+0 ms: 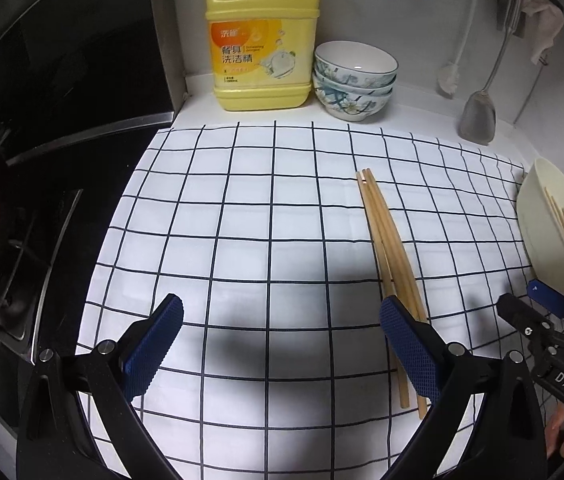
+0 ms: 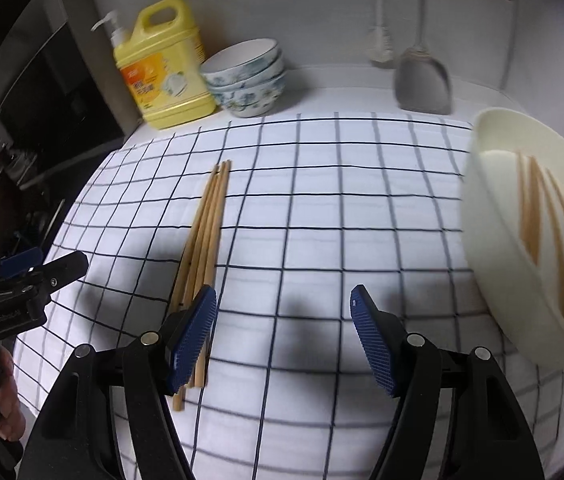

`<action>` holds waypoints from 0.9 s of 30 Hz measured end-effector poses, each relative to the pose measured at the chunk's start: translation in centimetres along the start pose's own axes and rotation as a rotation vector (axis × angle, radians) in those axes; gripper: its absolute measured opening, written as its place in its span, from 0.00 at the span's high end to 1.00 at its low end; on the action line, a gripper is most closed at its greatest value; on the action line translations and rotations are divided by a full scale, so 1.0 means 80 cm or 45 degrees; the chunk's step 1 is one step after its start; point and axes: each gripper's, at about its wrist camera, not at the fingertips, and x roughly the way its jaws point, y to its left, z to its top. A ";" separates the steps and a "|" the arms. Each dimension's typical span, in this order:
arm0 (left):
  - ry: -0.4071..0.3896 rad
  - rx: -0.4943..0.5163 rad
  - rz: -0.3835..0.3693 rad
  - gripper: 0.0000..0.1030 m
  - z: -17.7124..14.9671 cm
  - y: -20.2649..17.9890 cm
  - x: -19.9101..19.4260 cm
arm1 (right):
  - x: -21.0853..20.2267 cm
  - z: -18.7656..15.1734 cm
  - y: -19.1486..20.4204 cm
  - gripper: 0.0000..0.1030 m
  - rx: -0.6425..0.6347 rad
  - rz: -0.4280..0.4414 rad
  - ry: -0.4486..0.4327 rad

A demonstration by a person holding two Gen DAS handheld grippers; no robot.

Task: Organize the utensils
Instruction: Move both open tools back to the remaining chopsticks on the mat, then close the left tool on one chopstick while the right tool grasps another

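A bundle of wooden chopsticks (image 1: 386, 244) (image 2: 205, 236) lies on the white checked cloth (image 1: 265, 220) (image 2: 322, 208). A cream plastic tub (image 1: 554, 236) (image 2: 530, 248) at the cloth's right edge holds several more chopsticks (image 2: 554, 232). My left gripper (image 1: 282, 312) hovers open over the cloth, its right pad just over the bundle's near end. My right gripper (image 2: 284, 312) is also open and empty, its left pad above the same bundle's near end. Each gripper shows at the edge of the other's view.
A yellow detergent jug (image 1: 261, 40) (image 2: 161, 68) and stacked patterned bowls (image 1: 354, 80) (image 2: 247, 76) stand at the back wall. A metal spatula (image 1: 478, 116) (image 2: 422, 84) and a white brush (image 1: 454, 68) hang at right. A dark stove (image 1: 41, 160) lies to the left.
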 end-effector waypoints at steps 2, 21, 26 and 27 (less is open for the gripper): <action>0.012 -0.006 0.028 0.06 -0.002 0.000 0.008 | 0.015 0.001 0.007 0.35 -0.019 0.024 0.020; 0.025 0.001 -0.027 0.06 0.013 0.021 0.053 | 0.074 0.001 0.039 0.35 -0.062 -0.056 0.076; 0.025 0.004 -0.036 0.06 0.016 0.021 0.057 | 0.075 -0.001 0.042 0.35 -0.087 -0.086 0.071; 0.024 0.005 -0.037 0.06 0.016 0.020 0.056 | 0.076 -0.001 0.042 0.35 -0.098 -0.094 0.073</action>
